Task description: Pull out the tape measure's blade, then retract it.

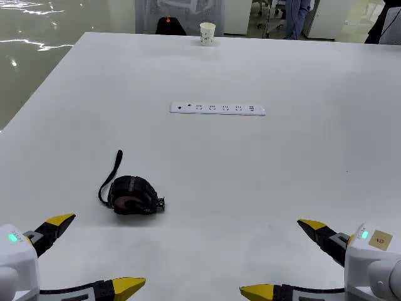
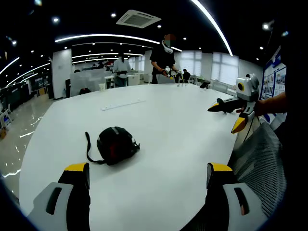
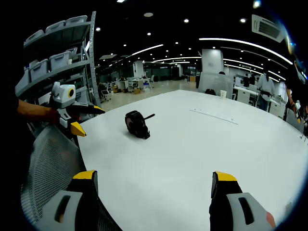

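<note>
Left claw (image 1: 99, 252) and right claw (image 1: 279, 258) hover wide open near tape measure (image 1: 133, 195).

Legible text: none; tan sticker (image 1: 379, 239) on the right claw (image 1: 272, 256) housing, marks too small to read; paper cup (image 1: 207, 33), printed pattern, indistinct; wall posters (image 2: 278, 77), blurred; tape measure (image 1: 131, 195) casing, markings unreadable.

Open table (image 1: 263, 188) all round tape measure (image 1: 133, 195); power strip (image 1: 217, 108), paper cup (image 1: 207, 33) well beyond.
</note>
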{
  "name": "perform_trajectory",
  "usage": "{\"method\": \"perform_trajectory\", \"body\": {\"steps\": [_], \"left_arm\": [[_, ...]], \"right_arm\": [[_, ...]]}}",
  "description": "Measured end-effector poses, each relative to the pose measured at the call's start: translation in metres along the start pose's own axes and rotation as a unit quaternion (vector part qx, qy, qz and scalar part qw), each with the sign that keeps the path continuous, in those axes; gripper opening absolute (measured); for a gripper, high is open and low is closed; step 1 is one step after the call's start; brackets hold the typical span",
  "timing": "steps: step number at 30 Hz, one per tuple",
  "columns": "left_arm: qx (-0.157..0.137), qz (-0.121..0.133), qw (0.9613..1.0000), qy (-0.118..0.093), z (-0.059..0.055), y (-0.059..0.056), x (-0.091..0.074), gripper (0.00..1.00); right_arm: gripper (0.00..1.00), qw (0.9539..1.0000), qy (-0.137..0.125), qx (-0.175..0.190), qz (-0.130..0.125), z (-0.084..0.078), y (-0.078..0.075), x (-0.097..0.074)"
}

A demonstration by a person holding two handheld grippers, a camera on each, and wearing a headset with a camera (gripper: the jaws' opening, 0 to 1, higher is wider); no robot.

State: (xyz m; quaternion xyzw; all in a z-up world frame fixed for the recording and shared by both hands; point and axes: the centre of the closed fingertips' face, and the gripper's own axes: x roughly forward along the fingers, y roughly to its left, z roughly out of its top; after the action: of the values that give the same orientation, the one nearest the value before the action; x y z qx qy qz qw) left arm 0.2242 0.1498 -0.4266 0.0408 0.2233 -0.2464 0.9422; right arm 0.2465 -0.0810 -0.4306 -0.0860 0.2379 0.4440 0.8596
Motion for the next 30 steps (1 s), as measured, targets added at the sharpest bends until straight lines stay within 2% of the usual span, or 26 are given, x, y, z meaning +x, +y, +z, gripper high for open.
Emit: {"method": "perform_trajectory", "body": {"steps": [30], "left_arm": [[0.005,-0.001,1.0000,0.002,0.0016,0.0033,-0.0015,0.99]], "right_arm": [[0.98,0.9999,0.009,-0.008,-0.003,-0.0021,-0.0036,0.0007]]}}
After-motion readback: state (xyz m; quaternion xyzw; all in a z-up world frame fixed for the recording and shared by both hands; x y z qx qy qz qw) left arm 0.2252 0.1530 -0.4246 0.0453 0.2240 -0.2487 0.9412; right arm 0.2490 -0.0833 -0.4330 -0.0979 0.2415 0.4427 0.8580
